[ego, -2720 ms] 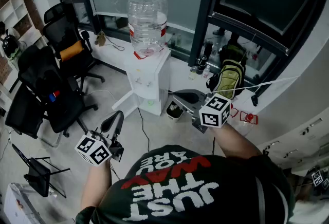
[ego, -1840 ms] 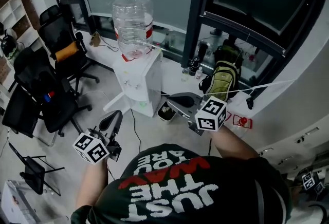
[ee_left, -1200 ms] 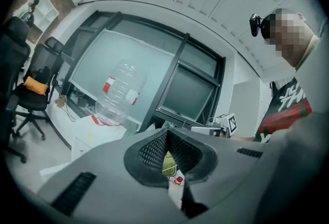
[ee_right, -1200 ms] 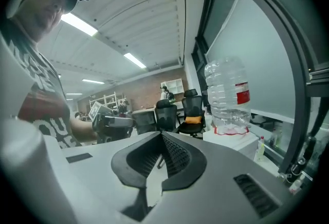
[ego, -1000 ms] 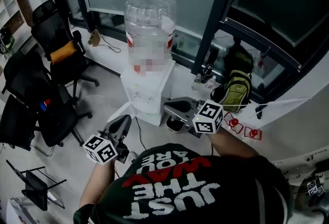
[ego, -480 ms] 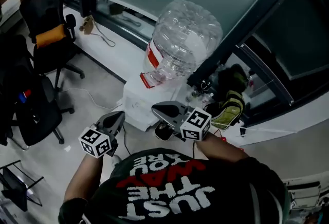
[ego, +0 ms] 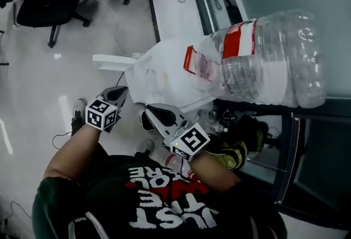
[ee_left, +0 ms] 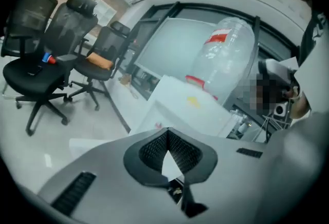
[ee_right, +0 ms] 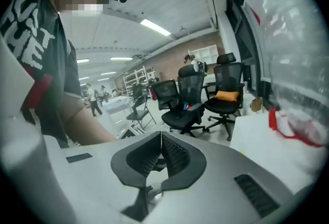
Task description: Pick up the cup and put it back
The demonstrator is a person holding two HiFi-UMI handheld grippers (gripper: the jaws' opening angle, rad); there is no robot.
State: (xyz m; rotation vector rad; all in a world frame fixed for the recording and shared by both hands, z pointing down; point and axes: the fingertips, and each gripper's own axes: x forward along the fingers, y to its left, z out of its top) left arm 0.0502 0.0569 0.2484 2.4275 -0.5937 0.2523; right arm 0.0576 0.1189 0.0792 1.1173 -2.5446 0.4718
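Two grippers, both clenched on nothing: the left gripper (ego: 119, 91) and the right gripper (ego: 152, 113) each have their jaw tips pressed together. One white dispenser (ego: 159, 76) sits right ahead of them, with one big clear bottle (ego: 269, 60) with a red label on it. Three black chairs (ee_left: 31, 61) show off to the side in the left gripper view, and one has an orange cushion (ee_left: 100, 60). One green-and-black backpack (ego: 235, 154) lies by the window frame (ego: 285, 161), near the right gripper. As for the cup, I can't pick it out in any view. The dispenser and the grippers' own bodies block most of what's close by.
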